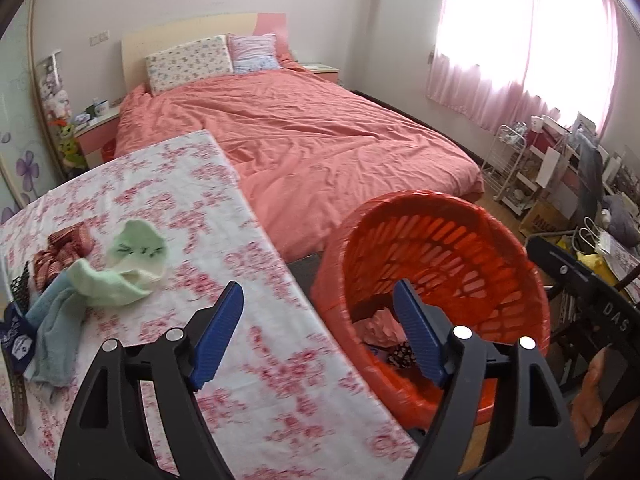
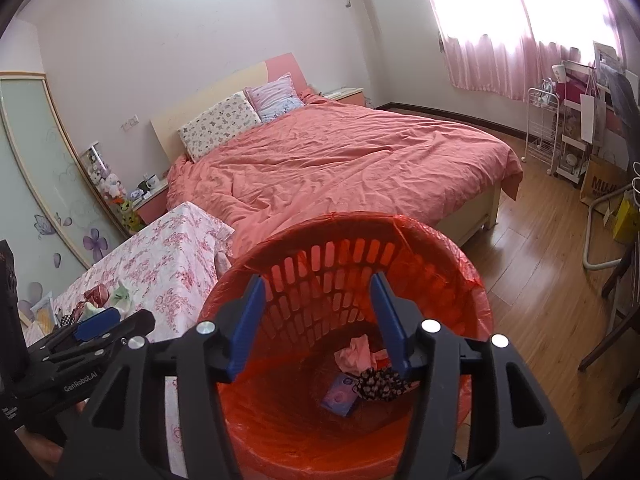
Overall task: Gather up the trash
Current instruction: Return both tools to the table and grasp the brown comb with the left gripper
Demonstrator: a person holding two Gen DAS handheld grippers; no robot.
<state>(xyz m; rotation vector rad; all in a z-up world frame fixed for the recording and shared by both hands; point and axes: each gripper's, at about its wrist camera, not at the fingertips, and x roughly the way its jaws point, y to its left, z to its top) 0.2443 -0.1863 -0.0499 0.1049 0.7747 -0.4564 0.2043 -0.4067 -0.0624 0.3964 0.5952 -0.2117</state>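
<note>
Our right gripper [image 2: 318, 288] hangs over the mouth of the orange bin [image 2: 440, 248], jaws spread and nothing between them. The right-hand blue finger hides part of what lies at the bottom: we make out a crumpled pink tissue [image 2: 358, 354], a dark spotted scrap [image 2: 378, 384] and a small purple packet [image 2: 340, 394], though what the scrap is we cannot tell. The bin's near rim is cut off by the gripper body.

Our left gripper [image 1: 318, 300] is released too, empty, straddling the gap between the worktop [image 1: 180, 184] and the bin, one finger over the floral cloth, the other over the bin's opening. Both point downward at a slant. In the right wrist view the left gripper shows only as a dark side-on shape at the lower left, with a bit of hand under it, blurred.

On the worktop, well apart from the left gripper, a heap remains: a pale green cloth [image 1: 132, 264], a light blue cloth [image 1: 56, 320], a red checked piece [image 1: 64, 248] and a dark blue packet [image 1: 16, 340], half cut off by the edge. Beyond stands the bed [image 1: 320, 140] in its coral cover.
</note>
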